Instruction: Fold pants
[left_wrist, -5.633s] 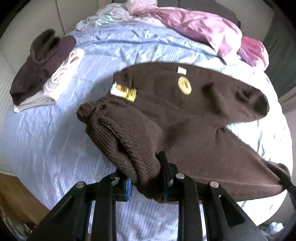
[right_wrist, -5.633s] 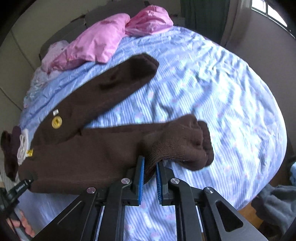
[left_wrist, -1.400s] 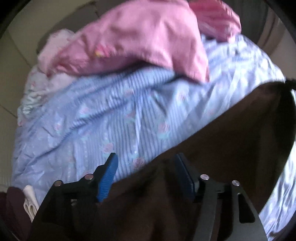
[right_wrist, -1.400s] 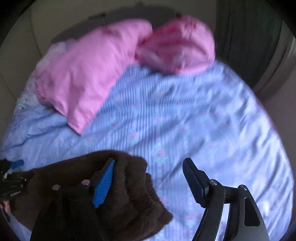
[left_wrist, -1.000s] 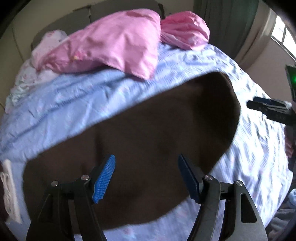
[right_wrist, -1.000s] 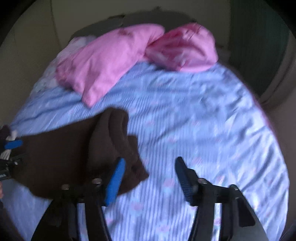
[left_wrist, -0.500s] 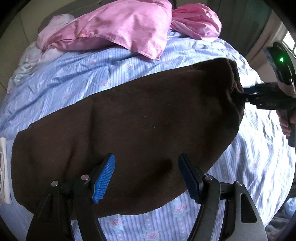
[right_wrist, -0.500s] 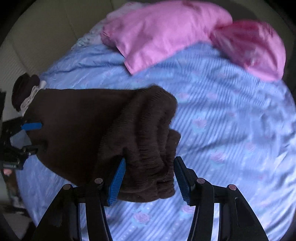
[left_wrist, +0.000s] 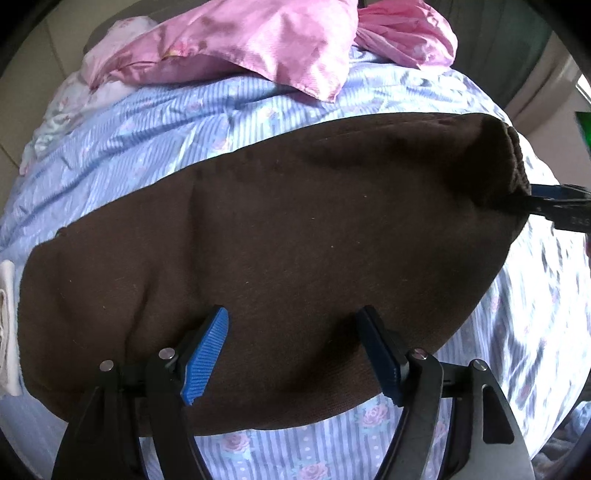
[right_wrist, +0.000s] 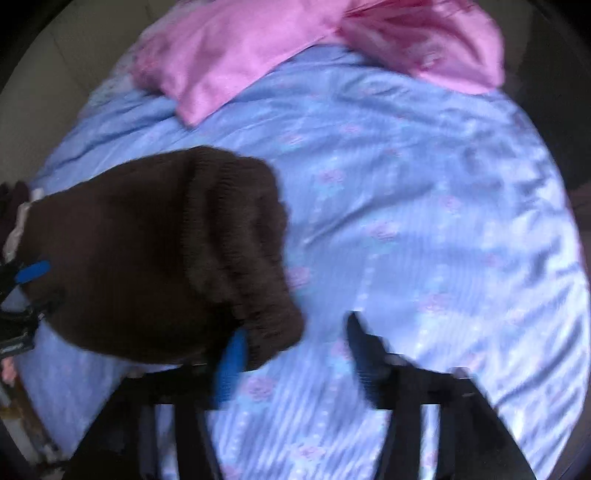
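The dark brown pants (left_wrist: 280, 243) lie folded lengthwise across the blue striped bed sheet (left_wrist: 207, 125), one leg on the other. My left gripper (left_wrist: 295, 354) is open, its blue pads above the near edge of the pants, holding nothing. My right gripper (right_wrist: 291, 350) is open beside the ribbed leg cuffs (right_wrist: 236, 236), which lie left of its left pad. The right gripper also shows at the right edge of the left wrist view (left_wrist: 554, 210), close to the cuff end. The right wrist view is blurred.
Two pink pillows (left_wrist: 258, 40) (right_wrist: 424, 40) lie at the head of the bed. A pale floral cloth (left_wrist: 74, 96) lies at the far left. A folded white and dark garment stack (left_wrist: 5, 325) sits at the left edge. The bed edge drops off at the right.
Both grippers let go of the pants after laying one leg over the other. Since half a second ago my right gripper has shifted right, off the cuffs. My left gripper stays open over the pants.
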